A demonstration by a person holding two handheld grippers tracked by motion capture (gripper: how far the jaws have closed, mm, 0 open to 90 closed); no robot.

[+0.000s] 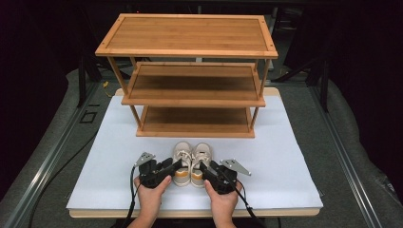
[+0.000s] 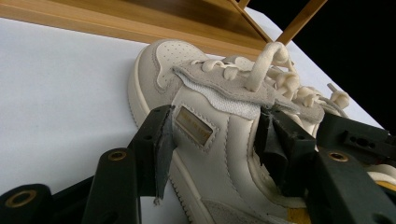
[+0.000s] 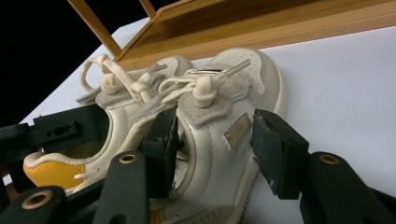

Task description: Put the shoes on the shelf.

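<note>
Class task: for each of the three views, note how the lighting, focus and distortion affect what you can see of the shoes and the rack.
High view: the white table is evenly lit against dark surroundings, the pair of shoes small and soft. Left gripper view: the left shoe is sharp, soft shadow under it, background black at top right. Right gripper view: the right shoe is crisp, the wooden rack tilted by the wide lens.

A brown wooden shelf (image 1: 190, 76) with three boards stands at the far side of the white worktop (image 1: 119, 156).
</note>
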